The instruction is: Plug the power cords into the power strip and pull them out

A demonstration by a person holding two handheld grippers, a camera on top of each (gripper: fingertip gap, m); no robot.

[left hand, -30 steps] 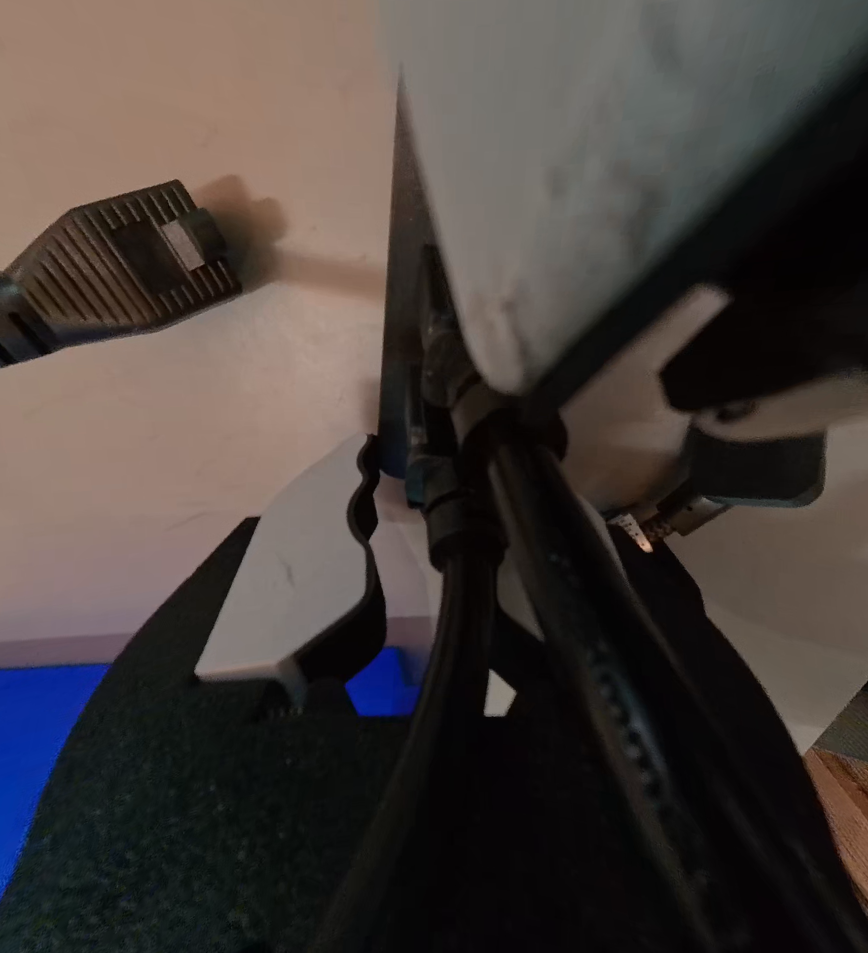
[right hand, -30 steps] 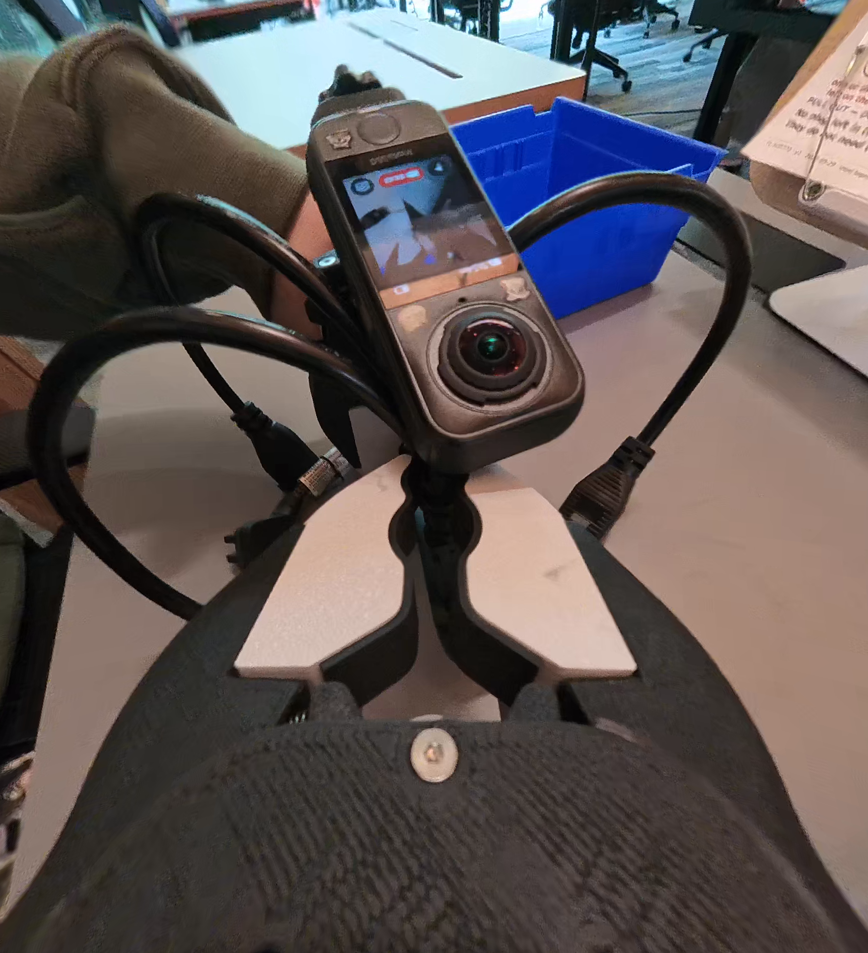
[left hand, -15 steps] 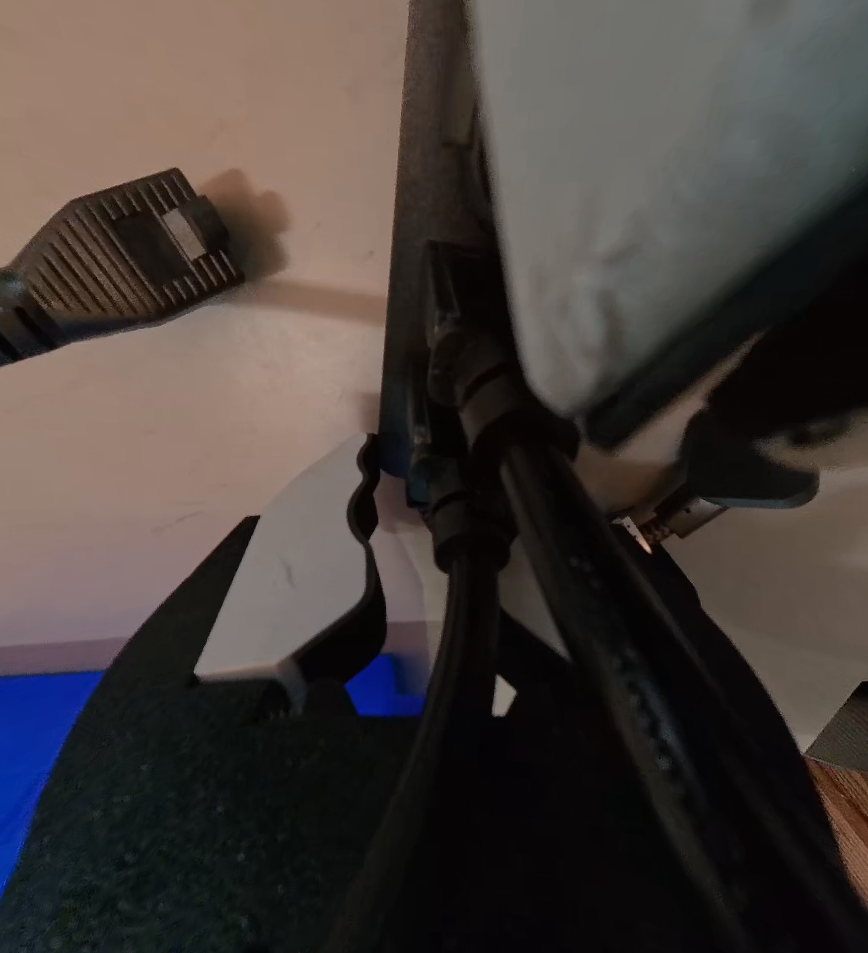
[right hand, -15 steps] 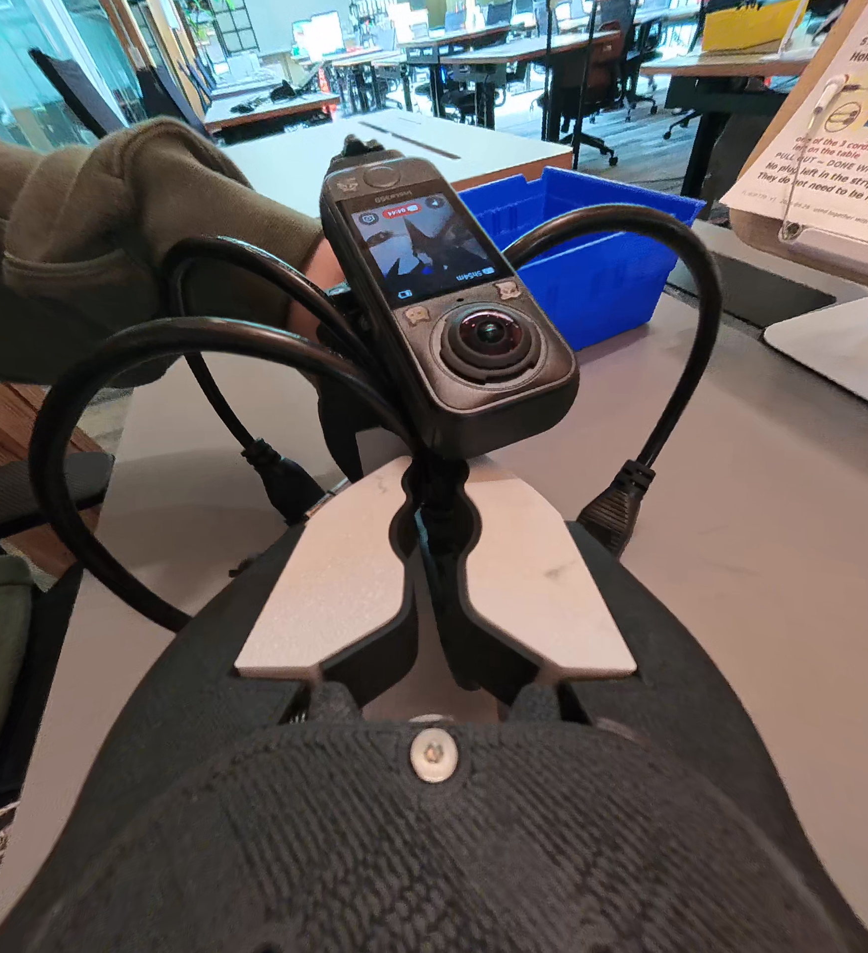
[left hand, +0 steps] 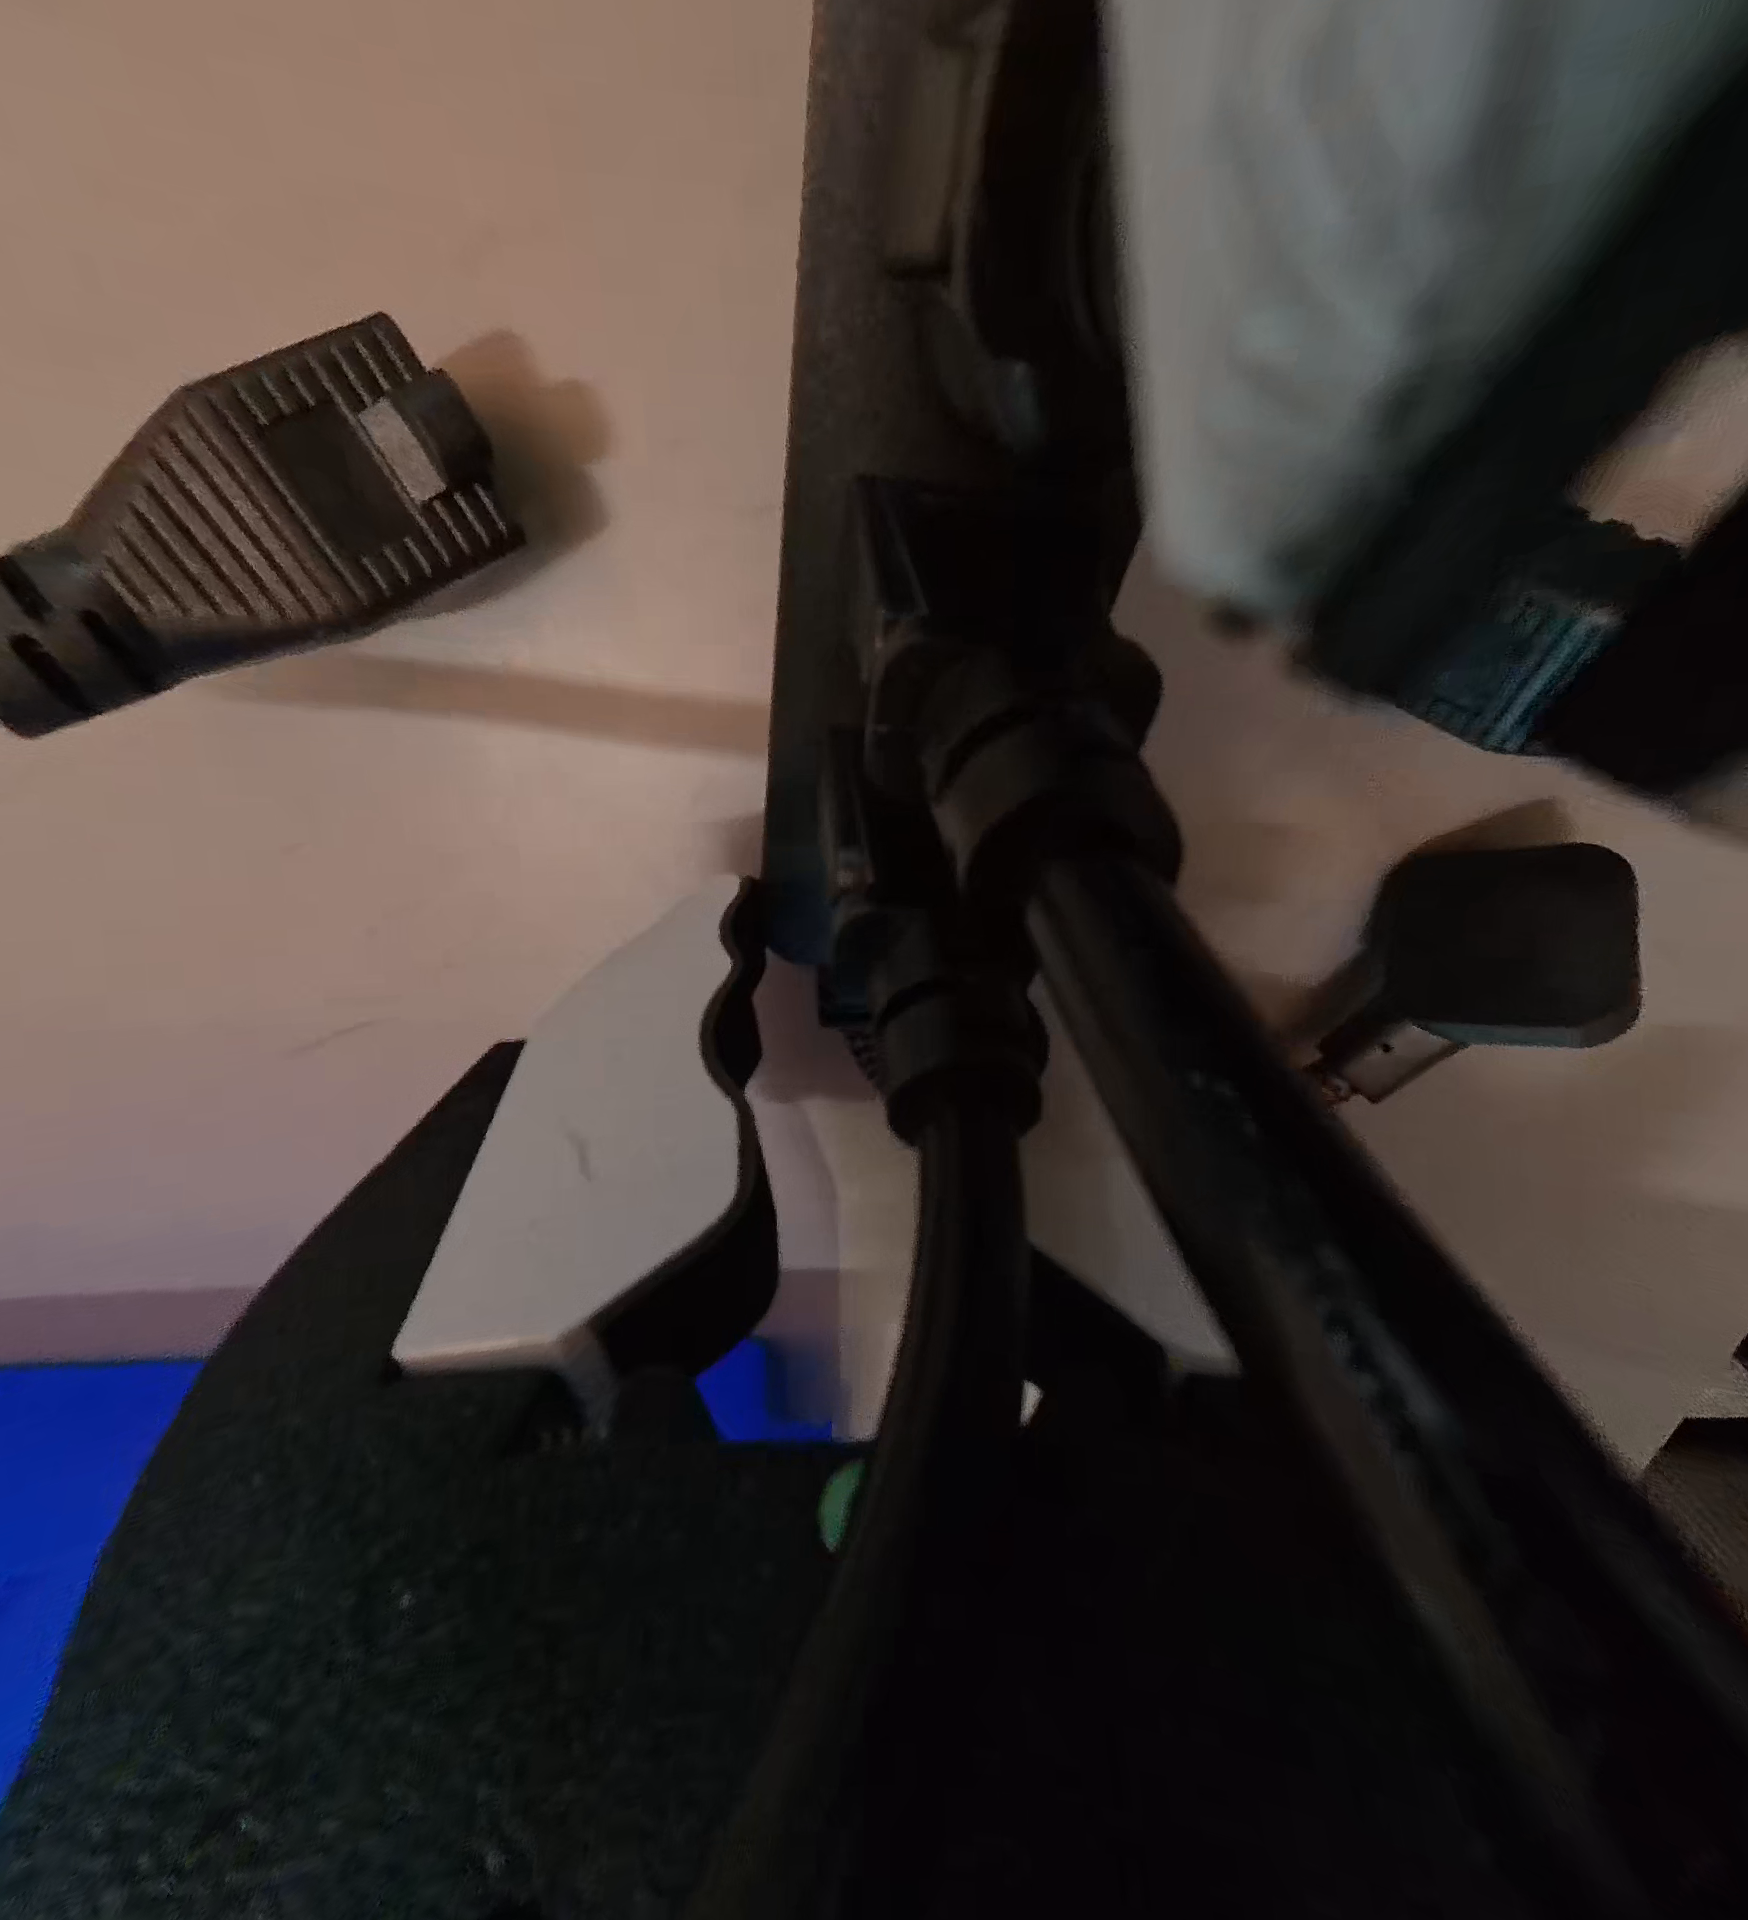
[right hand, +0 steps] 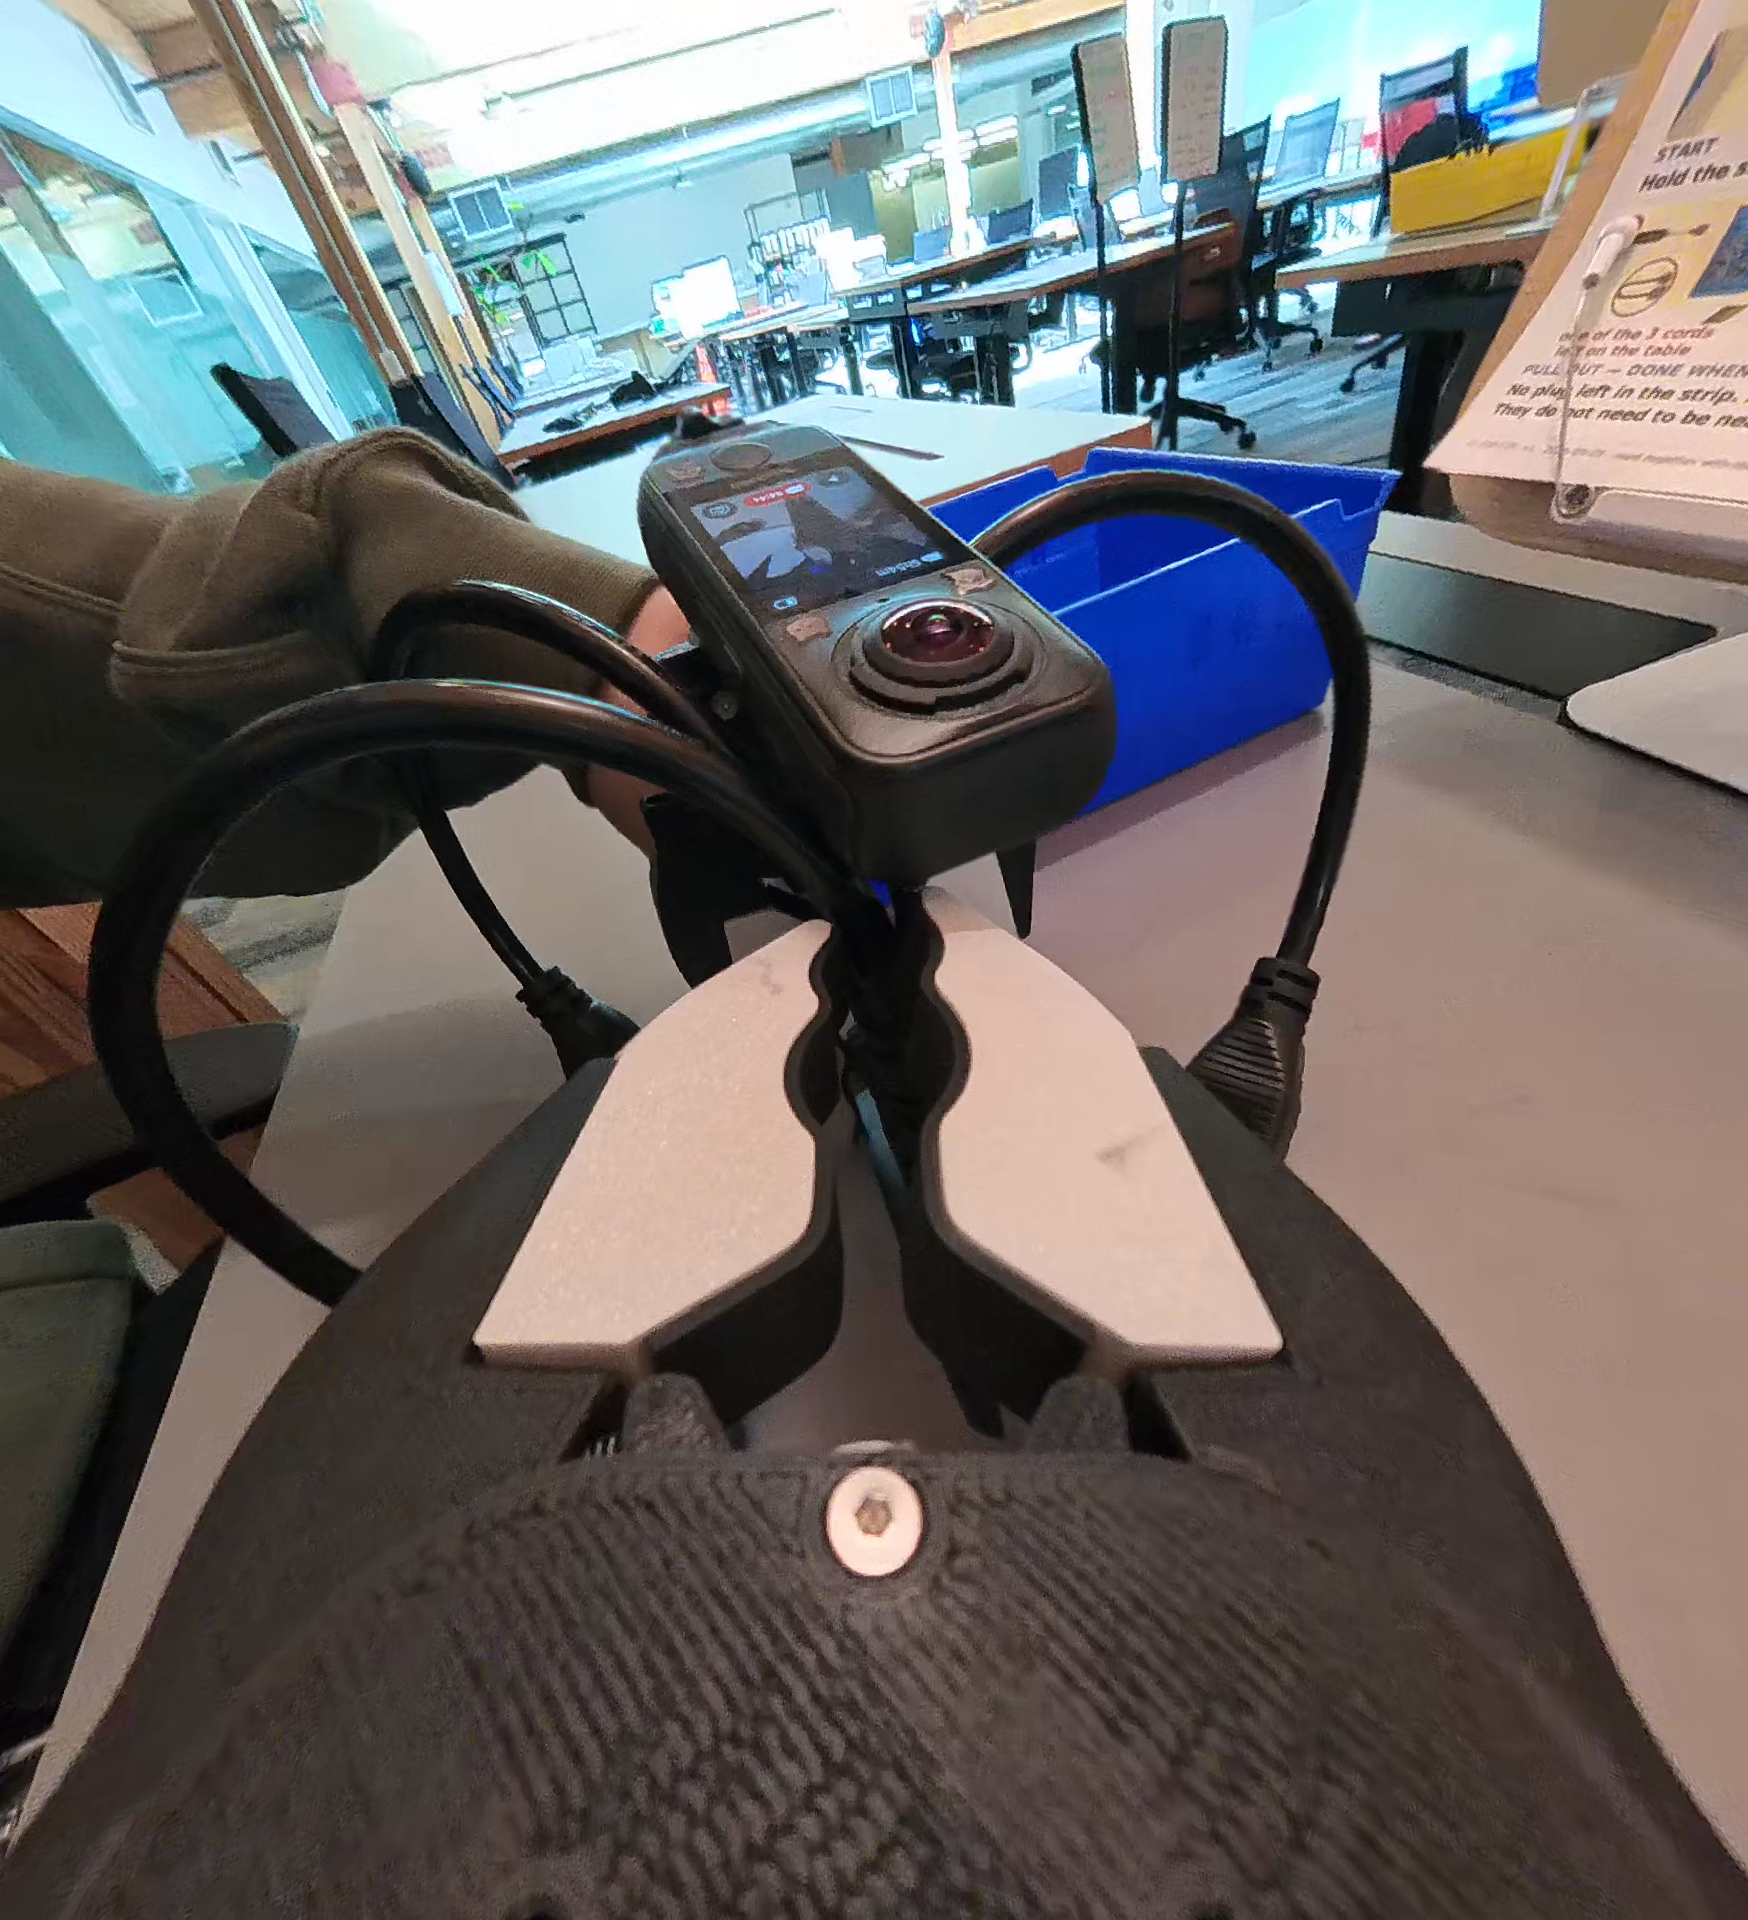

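In the left wrist view my left gripper [left hand: 849, 1039] is shut on the end of the black power strip [left hand: 911, 416], which stands up from the table. Two black power cords [left hand: 963, 997] are plugged into it. A loose ribbed plug [left hand: 298, 520] lies on the table to the left, and another loose plug [left hand: 1504, 945] lies to the right. In the right wrist view my right gripper [right hand: 875, 997] is shut on a black cord [right hand: 880, 1029] at the strip, right under the left gripper's camera [right hand: 880, 644]. The right gripper also shows blurred in the left wrist view [left hand: 1369, 312].
Black cords loop to both sides, ending in plugs on the grey table [right hand: 1524, 1039], one at the right [right hand: 1254, 1049] and one at the left [right hand: 579, 1013]. A blue bin [right hand: 1192, 623] stands behind. An instruction sheet on a stand [right hand: 1680, 312] is at the right. A green sleeve [right hand: 226, 644] is at the left. My hands' fingertips stand some 12 cm from each other.
My right gripper has tilted and risen with the cord still in it. In the left wrist view it has moved up and right, uncovering the loose plug at the right.
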